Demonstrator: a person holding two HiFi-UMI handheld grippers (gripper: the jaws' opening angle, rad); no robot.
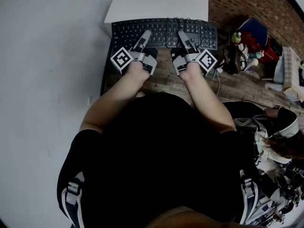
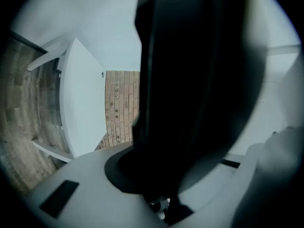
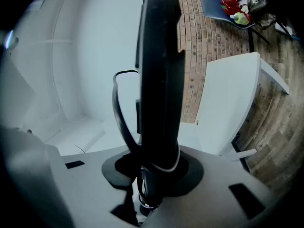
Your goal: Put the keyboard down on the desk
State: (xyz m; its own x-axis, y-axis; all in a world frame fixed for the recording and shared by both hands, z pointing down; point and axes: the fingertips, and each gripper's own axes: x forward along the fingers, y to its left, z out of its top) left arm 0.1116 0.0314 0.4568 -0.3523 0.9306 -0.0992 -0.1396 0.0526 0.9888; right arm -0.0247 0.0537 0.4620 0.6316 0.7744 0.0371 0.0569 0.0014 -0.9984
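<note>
A black keyboard [image 1: 164, 32] hangs level in front of me, its far edge just before the near edge of the white desk [image 1: 156, 1]. My left gripper [image 1: 144, 36] is shut on the keyboard's near edge left of the middle. My right gripper [image 1: 184, 36] is shut on the same edge right of the middle. In the left gripper view the keyboard [image 2: 190, 80] fills the middle as a dark edge-on slab, with the desk [image 2: 80, 103] beyond. The right gripper view shows the keyboard [image 3: 159, 80] edge-on, its black cable [image 3: 118, 113] looping beside it, and the desk [image 3: 228, 103] beyond.
A blue chair [image 1: 254, 32] piled with red and green toys stands at the right against a brick wall [image 1: 237, 4]. Bags and cables [image 1: 280, 127] lie on the wood-plank floor [image 1: 237, 87] at my right. A white wall [image 1: 47, 56] runs along the left.
</note>
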